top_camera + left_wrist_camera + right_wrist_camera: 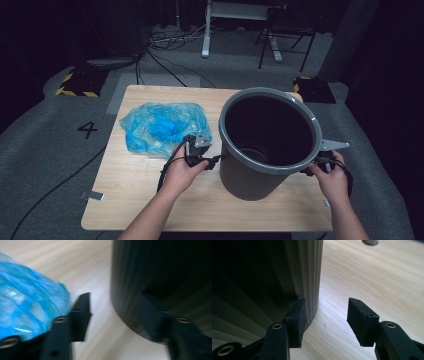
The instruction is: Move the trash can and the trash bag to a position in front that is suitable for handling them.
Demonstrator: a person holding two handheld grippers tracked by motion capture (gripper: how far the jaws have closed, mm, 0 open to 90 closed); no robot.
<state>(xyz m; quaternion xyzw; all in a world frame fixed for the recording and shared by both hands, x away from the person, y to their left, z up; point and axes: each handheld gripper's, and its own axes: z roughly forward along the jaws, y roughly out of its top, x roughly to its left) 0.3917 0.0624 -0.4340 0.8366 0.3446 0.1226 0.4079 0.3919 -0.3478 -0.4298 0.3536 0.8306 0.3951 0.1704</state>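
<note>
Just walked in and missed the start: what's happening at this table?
A person stands at the wooden table with a claw in each hand, one either side of the upright grey bin. The left claw sits between the bin and a crumpled blue plastic bag; the right claw is beside the bin's ribbed wall. Both are open, gripping nothing.

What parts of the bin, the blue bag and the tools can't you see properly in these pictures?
- Bin: its floor is in shadow in the high view, so whether anything lies inside is unclear.
- Blue bag: blurred and cut off by the left edge in the left gripper view.
- Right tool: in the high view the bin hides its tips.
- Left tool: its right fingertip blurs into the dark bin wall, so touch is unclear.
</note>
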